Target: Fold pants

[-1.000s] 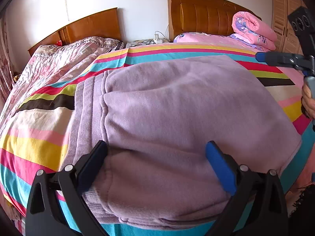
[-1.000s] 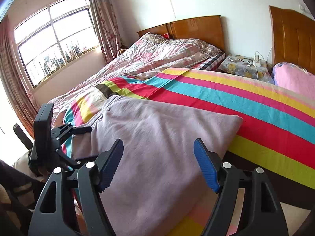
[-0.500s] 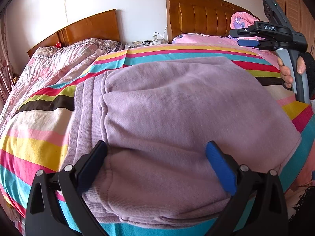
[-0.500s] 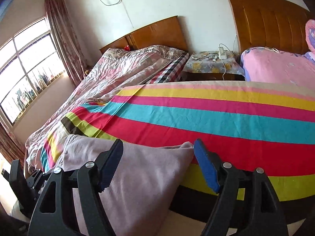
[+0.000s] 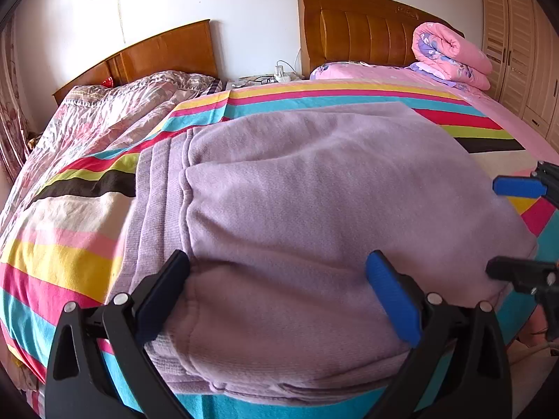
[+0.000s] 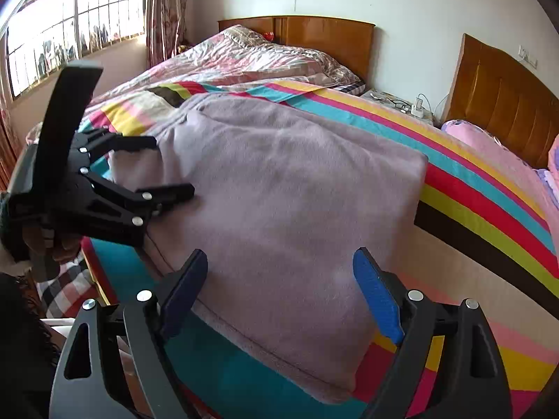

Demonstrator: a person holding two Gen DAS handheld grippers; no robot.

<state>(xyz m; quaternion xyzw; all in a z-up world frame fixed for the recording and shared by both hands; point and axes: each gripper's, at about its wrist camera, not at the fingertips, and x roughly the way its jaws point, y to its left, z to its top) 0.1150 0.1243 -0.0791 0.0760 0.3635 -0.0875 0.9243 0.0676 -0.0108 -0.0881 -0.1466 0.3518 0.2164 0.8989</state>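
**Folded lilac pants on a striped bed, both grippers open beside them**

A pair of lilac fleece pants lies on a brightly striped bedspread, near its front edge. The pants look already folded into a thick, soft, roughly square stack, with the ribbed waistband showing at the left and layered edges at the near side. The surface is fairly smooth, with gentle wrinkles.

The left gripper hovers over the near left part of the stack, jaws spread wide, holding nothing. The right gripper sits at the near right corner, jaws also spread and empty.

The folding seems nearly done. A likely next move is a final fold or smoothing, which calls for pinching an edge through all layers.
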